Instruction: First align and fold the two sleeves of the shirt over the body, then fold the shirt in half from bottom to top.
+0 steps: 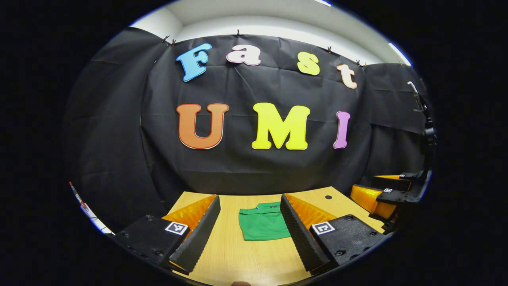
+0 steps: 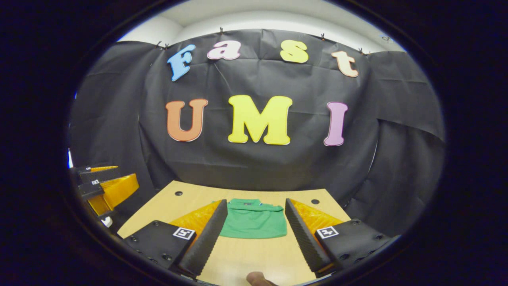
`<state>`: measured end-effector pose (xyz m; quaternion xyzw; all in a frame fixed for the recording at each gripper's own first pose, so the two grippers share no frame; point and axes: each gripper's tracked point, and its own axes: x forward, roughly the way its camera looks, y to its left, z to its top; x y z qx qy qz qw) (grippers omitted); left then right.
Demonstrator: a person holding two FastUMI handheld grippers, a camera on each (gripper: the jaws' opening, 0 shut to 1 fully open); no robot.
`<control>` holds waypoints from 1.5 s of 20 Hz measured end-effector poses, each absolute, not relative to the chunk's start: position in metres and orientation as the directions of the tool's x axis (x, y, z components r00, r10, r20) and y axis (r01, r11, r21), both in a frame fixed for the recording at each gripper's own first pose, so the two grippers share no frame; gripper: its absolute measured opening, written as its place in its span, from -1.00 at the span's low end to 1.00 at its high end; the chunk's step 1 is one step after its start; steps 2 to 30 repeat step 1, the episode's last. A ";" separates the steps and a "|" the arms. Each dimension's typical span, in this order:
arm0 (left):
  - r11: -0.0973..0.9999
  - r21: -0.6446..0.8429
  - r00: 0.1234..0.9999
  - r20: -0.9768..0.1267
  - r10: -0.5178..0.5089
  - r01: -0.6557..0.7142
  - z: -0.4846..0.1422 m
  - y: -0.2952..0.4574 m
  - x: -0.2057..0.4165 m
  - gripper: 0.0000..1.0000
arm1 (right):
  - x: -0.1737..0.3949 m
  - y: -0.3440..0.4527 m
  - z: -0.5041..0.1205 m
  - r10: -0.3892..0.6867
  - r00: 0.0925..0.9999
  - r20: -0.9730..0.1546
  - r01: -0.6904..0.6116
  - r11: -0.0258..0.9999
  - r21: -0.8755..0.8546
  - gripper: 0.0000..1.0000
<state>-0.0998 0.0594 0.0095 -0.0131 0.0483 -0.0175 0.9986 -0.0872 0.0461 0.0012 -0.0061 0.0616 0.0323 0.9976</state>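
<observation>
A green shirt [image 1: 262, 223] lies folded into a compact rectangle on the wooden table [image 1: 254, 258], collar toward the booth wall. In the left gripper view my left gripper [image 1: 250, 228] is raised above the table's near side, open, with nothing between its fingers; the shirt lies beyond them. The right gripper [image 1: 391, 194] hangs at that view's right edge. In the right gripper view the same green shirt [image 2: 254, 220] lies past my right gripper [image 2: 256, 226], which is open and empty. The left gripper [image 2: 105, 186] hovers at the left there.
The wooden table [image 2: 254, 258] has small round holes [image 2: 178, 193] near its far corners. Black cloth walls close the booth behind and at both sides. A fingertip [image 2: 258, 279] shows at the bottom edge of the right gripper view.
</observation>
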 end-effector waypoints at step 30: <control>0.999 -0.017 0.995 -0.091 -0.034 0.032 0.010 0.060 -0.100 0.95 | -0.087 0.050 0.003 0.072 0.990 -0.119 -0.073 0.997 -0.009 0.90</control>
